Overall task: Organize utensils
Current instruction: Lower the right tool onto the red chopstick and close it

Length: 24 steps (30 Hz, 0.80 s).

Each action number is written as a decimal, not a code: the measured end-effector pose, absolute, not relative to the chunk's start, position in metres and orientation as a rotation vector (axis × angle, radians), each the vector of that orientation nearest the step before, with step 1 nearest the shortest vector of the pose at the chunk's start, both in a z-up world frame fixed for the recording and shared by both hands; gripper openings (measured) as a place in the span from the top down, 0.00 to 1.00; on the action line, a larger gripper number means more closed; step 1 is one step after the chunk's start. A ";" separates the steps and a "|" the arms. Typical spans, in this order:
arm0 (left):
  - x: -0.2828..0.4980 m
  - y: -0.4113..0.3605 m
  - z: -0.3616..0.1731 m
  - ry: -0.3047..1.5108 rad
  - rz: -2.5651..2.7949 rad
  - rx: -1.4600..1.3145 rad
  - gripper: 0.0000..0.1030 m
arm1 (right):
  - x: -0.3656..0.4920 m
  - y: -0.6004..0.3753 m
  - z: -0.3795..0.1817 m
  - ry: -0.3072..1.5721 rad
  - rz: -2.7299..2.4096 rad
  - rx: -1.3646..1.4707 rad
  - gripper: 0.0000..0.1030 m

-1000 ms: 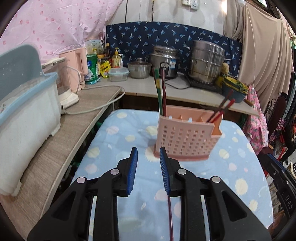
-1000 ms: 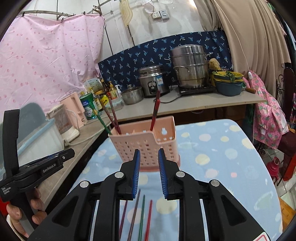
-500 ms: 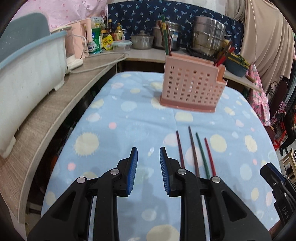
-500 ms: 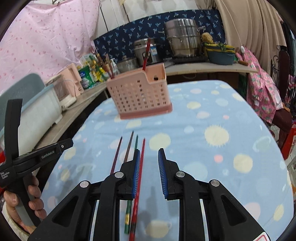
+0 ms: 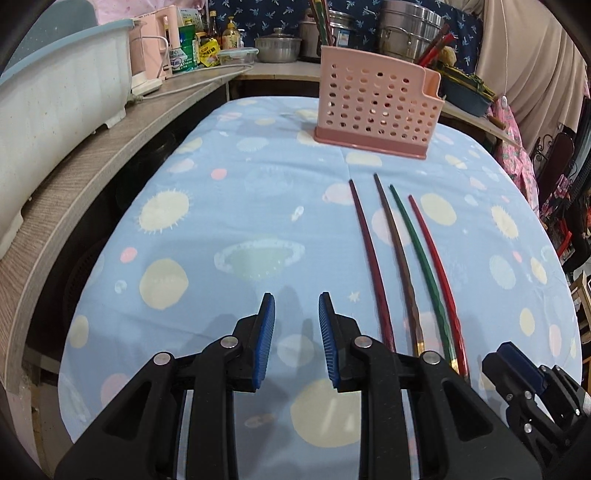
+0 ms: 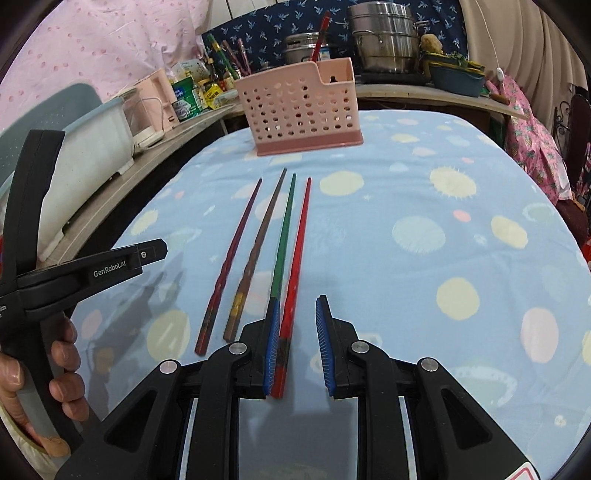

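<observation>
Holder: a pink perforated utensil holder (image 6: 301, 105) stands upright at the far end of the blue spotted tablecloth (image 6: 424, 236), with a lower cut-out corner on its right.
Holder contents: a green chopstick and dark red ones (image 6: 226, 59) lean out of its left end, and a red chopstick (image 6: 320, 35) stands near the cut-out; which compartment each sits in is hard to tell from these angles.
Loose chopsticks: four lie side by side on the cloth in front of the holder, tips pointing at it: maroon chopstick (image 6: 231, 264), brown chopstick (image 6: 258, 243), green chopstick (image 6: 283, 232), red chopstick (image 6: 297, 254).
Right gripper (image 6: 295, 332): jaws parted, nothing clamped; the thick end of the red chopstick lies between them, close against the left pad.
Left gripper (image 5: 296, 341): jaws parted and empty, over bare cloth just left of the maroon chopstick.
Side counter: a white and blue tub (image 5: 55, 85) sits on the wooden ledge to the left.
</observation>
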State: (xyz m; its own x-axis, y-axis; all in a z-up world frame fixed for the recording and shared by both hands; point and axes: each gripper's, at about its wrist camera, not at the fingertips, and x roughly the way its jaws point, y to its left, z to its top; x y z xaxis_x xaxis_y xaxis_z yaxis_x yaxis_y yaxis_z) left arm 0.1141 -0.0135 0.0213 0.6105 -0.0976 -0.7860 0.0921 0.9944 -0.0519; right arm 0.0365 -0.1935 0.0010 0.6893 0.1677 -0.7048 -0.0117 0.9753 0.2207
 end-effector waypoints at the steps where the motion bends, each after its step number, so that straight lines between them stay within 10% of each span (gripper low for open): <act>1: 0.113 -0.014 0.020 0.911 -0.111 -0.006 0.77 | 0.035 -0.193 -0.002 0.812 0.104 0.210 0.80; 24: 0.102 -0.018 0.012 0.932 -0.124 0.010 0.65 | 0.027 -0.184 -0.018 0.843 0.108 0.191 0.81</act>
